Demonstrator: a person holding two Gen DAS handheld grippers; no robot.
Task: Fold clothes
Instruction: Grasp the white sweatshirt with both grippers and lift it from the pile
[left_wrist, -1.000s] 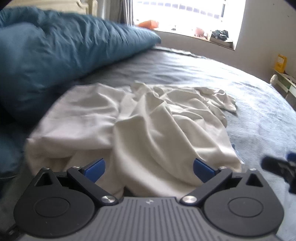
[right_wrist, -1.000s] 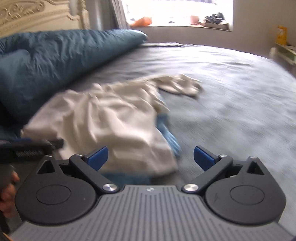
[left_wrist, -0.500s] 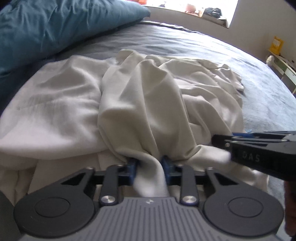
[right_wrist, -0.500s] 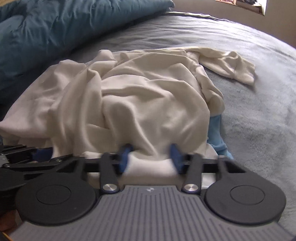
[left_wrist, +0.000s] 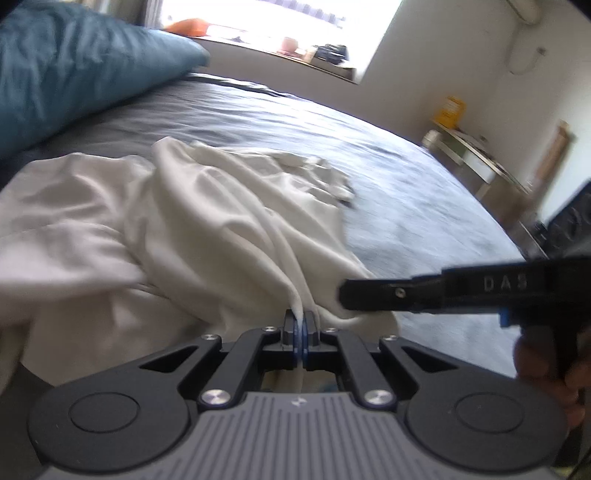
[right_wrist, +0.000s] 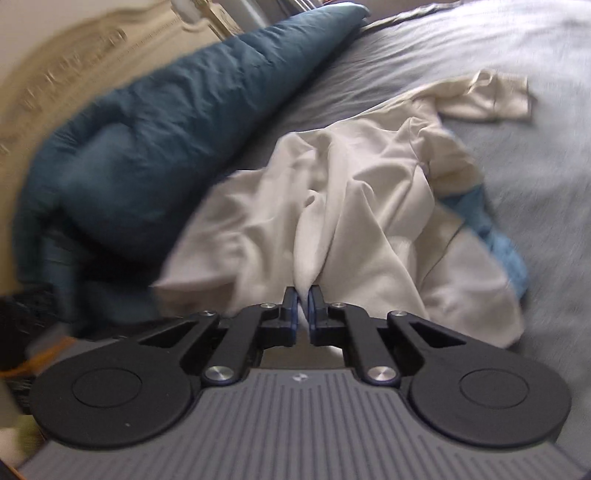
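Note:
A crumpled cream-white garment (left_wrist: 207, 221) lies on the grey bed (left_wrist: 406, 206). My left gripper (left_wrist: 303, 323) is shut on a pinched fold at the garment's near edge, and the cloth stretches away from the pads in taut ridges. In the left wrist view my right gripper (left_wrist: 345, 293) comes in from the right, a hand behind it, with its tip at the same near edge. The right wrist view shows my right gripper (right_wrist: 302, 301) shut on a fold of the garment (right_wrist: 351, 206). A blue cloth (right_wrist: 495, 236) peeks out under the garment's right side.
A bulky teal duvet (left_wrist: 74, 74) is heaped along the left, against a carved cream headboard (right_wrist: 62, 70). A windowsill with clutter (left_wrist: 317, 55) runs behind the bed. A small side table (left_wrist: 476, 155) stands by the right wall. Bare grey sheet spreads beyond the garment.
Both grippers came down onto the garment's near edge and went from wide open to shut on folds of it. Both views have since tilted, and the cloth is now pulled taut.

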